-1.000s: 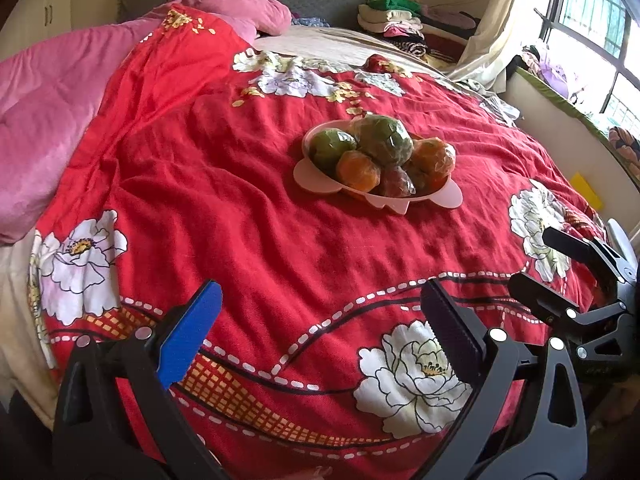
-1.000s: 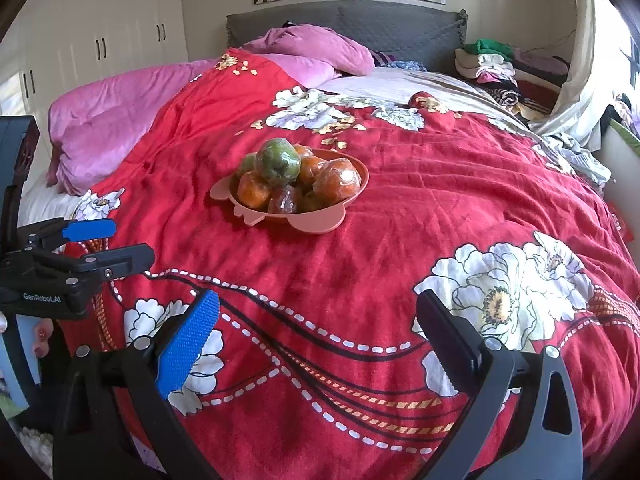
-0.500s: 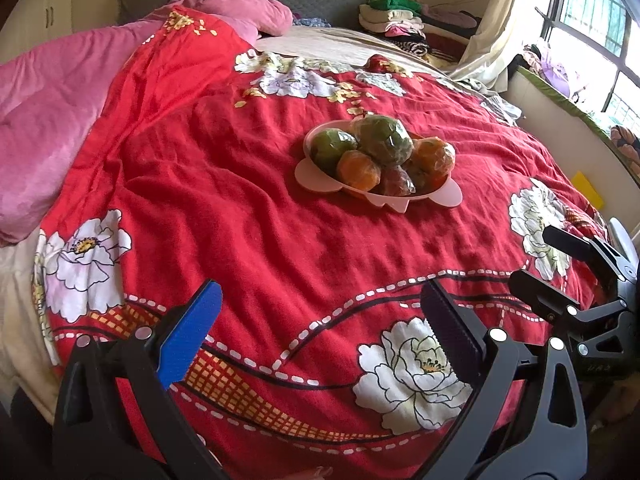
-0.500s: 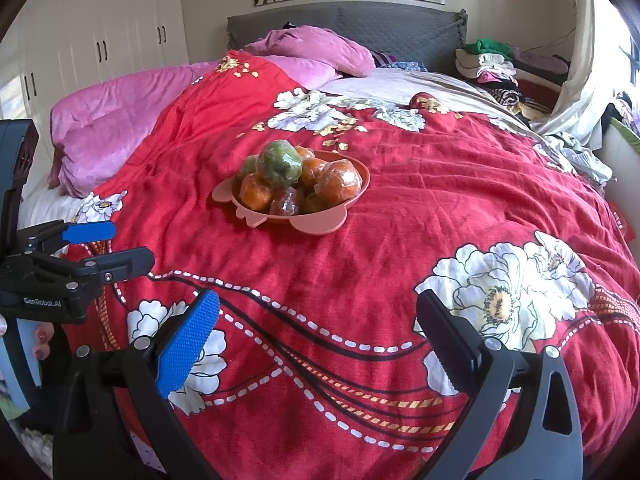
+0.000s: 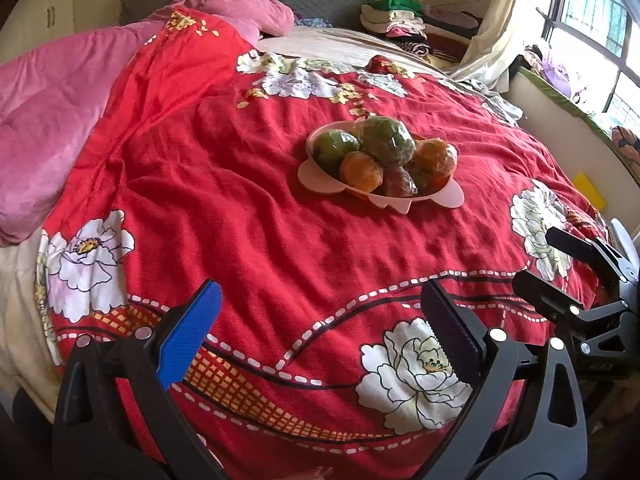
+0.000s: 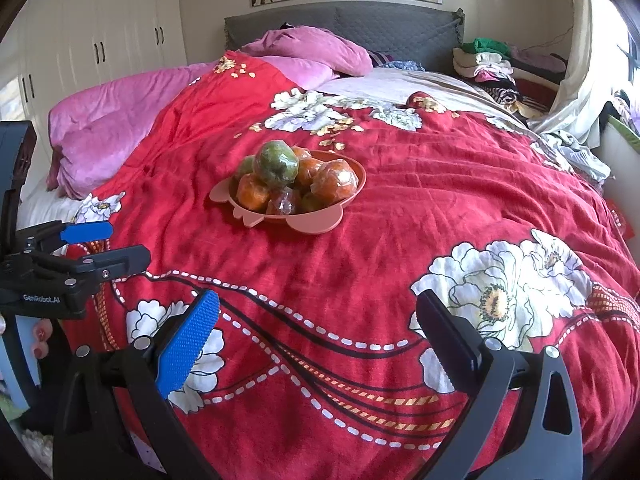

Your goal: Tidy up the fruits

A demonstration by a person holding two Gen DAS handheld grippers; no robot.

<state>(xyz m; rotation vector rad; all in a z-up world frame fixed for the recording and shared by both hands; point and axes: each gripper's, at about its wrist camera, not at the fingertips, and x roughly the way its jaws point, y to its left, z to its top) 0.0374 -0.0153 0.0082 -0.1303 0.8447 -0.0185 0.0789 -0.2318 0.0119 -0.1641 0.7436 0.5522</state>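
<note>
A pink bowl [image 5: 320, 178] [image 6: 344, 196] sits mid-bed on the red floral bedspread, heaped with several plastic-wrapped fruits: a big green one [image 5: 388, 140] [image 6: 276, 166] on top, orange ones [image 5: 360, 170] [image 6: 334, 182] around it. My left gripper [image 5: 320, 312] hovers open and empty over the near edge of the bed, well short of the bowl. My right gripper [image 6: 316, 320] is open and empty too, likewise near the foot of the bed. Each gripper shows in the other's view: the right one [image 5: 560, 264] at the right edge, the left one [image 6: 104, 244] at the left edge.
A pink quilt [image 6: 120, 128] and pillow [image 6: 316, 54] lie along the left and head of the bed. Folded clothes [image 6: 486, 64] are stacked at the far right by the grey headboard. White wardrobes [image 6: 100, 32] stand at left, a window sill [image 5: 568, 100] at right.
Both views have crept slightly forward towards the bowl; the grippers stay open and nothing has been touched.
</note>
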